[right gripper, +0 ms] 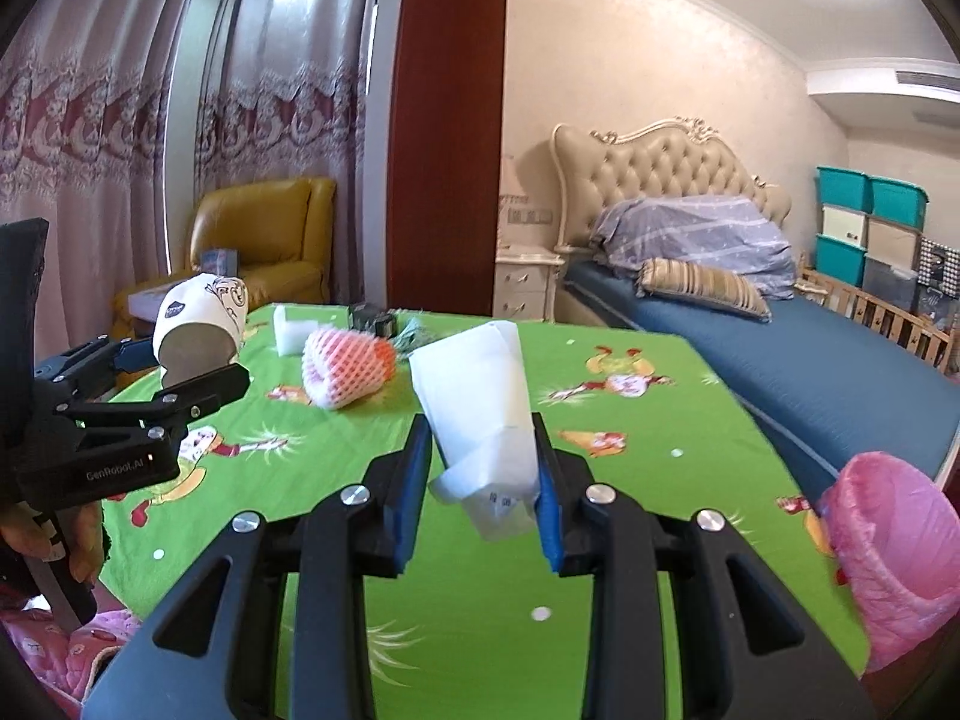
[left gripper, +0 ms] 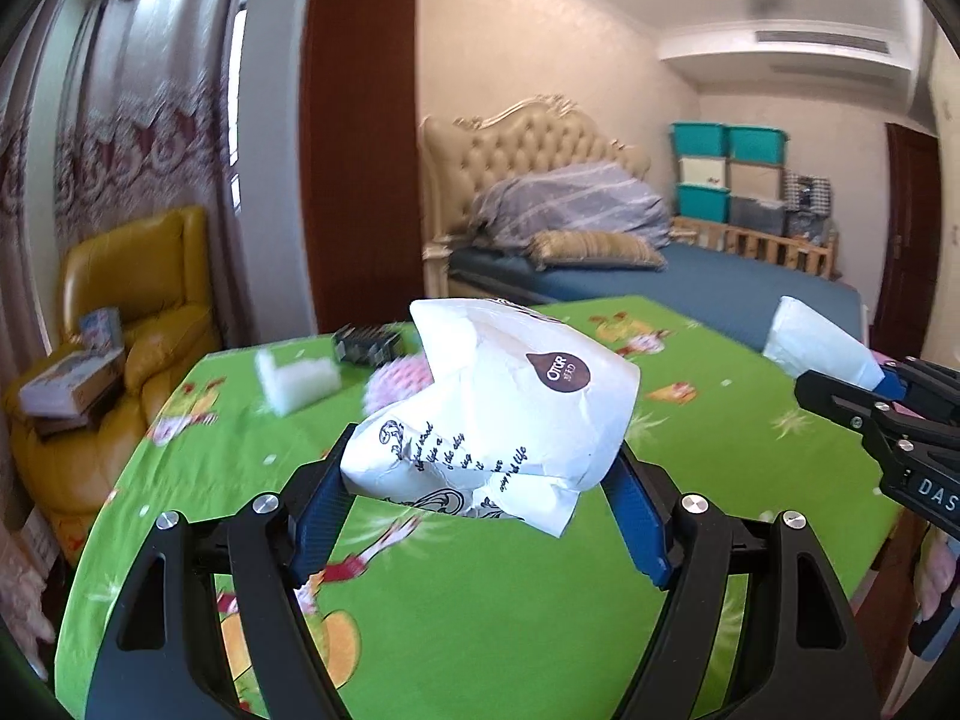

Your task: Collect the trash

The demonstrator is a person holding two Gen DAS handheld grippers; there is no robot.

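Both tongs carry trash above the green tabletop [left gripper: 456,630]: left tongs [left gripper: 480,480] clamp a crumpled white printed paper cup [left gripper: 498,408], right tongs [right gripper: 483,468] pinch a folded white paper packet [right gripper: 480,396]; next, likely release into the pink-lined bin [right gripper: 894,552].

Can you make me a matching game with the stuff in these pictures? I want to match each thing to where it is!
Things:
1. crushed paper cup
2. folded white paper
3. fruit in a foam net
4. pink bag

Places:
A. lying on the green tablecloth
B. held in the right gripper
C. at the table's right edge
D. held in the left gripper

Pairs: 1-D, 2-B, 3-A, 4-C
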